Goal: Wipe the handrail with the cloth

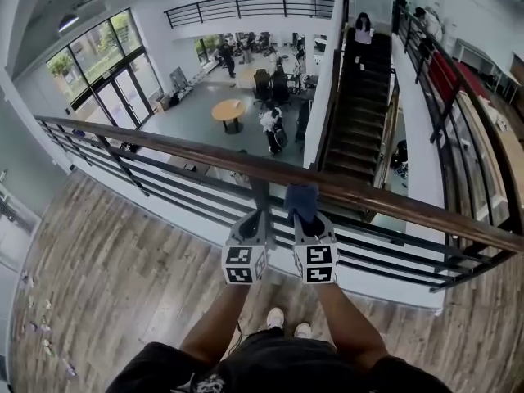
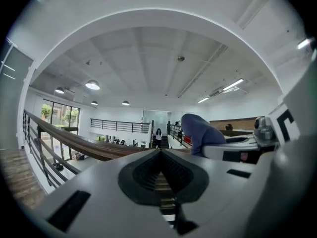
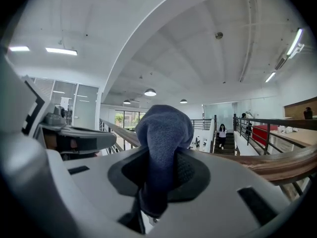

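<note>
Landmark: wooden handrail [image 1: 164, 149], running across the head view from upper left down to lower right, with dark metal bars under it.

- Near side of the handrail, left: wood-plank floor [image 1: 106, 277].
- Beyond and below the handrail, left of centre: round wooden table [image 1: 228, 110] on the lower level.
- At the handrail, centre: left gripper [image 2: 159, 151]. Jaws pressed together, nothing between them. Tips sit just short of the rail, by a dark post.
- Just right of it: right gripper [image 3: 159, 155], jaws clenched on the blue cloth [image 1: 301, 201]. The cloth bunches up above the jaw tips and overlaps the handrail's top in the head view. Contact looks likely, not confirmed.
- Both grippers sit side by side, close together. Their cubes show black-and-white square markers only.
- Beyond the handrail, right: dark staircase [image 1: 360, 113], with a person [image 1: 362, 29] in a white top near its top.
</note>
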`<state>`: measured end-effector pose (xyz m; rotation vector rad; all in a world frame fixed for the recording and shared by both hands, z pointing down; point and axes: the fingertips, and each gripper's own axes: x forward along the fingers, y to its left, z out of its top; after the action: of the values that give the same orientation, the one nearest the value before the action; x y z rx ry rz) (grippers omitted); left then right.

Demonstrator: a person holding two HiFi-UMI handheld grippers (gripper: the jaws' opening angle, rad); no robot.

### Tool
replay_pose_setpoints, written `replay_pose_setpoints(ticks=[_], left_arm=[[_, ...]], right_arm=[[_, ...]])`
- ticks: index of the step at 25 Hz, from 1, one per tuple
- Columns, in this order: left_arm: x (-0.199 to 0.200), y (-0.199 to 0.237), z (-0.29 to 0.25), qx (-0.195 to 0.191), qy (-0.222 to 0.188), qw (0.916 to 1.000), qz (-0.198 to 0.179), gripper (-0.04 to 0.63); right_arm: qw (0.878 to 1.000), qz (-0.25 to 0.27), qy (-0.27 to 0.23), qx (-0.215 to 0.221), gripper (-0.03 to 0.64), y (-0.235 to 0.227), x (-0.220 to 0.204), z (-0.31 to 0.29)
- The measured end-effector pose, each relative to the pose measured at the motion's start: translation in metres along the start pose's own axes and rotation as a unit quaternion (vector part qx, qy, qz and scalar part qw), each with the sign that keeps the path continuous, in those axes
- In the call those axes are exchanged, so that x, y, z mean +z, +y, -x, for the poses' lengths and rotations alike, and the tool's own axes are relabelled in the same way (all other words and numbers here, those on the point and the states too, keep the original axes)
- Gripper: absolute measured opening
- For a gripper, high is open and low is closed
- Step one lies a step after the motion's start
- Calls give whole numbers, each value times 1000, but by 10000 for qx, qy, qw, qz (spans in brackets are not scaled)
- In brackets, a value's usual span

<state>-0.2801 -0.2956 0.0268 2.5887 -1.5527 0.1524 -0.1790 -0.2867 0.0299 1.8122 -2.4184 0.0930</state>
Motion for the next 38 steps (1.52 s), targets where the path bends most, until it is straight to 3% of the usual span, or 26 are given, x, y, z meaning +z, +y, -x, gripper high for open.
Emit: replay_pose_setpoints(ticks=[8, 16, 24, 38], left_arm=[[10, 77, -58, 166, 138, 9998, 38, 2], [19, 125, -89, 311, 236, 9992, 77, 2], [7, 143, -97, 253, 338, 9990, 135, 2], [-3, 111, -101, -78, 457, 9989, -65, 3]], right_arm=[[9988, -45, 440, -208, 87, 11, 8, -113], [9934, -157, 1109, -251, 87, 19, 8, -195], [9813, -286, 1827, -537, 86, 11, -22, -212], [9796, -207, 1773, -919, 87, -21, -30, -184]])
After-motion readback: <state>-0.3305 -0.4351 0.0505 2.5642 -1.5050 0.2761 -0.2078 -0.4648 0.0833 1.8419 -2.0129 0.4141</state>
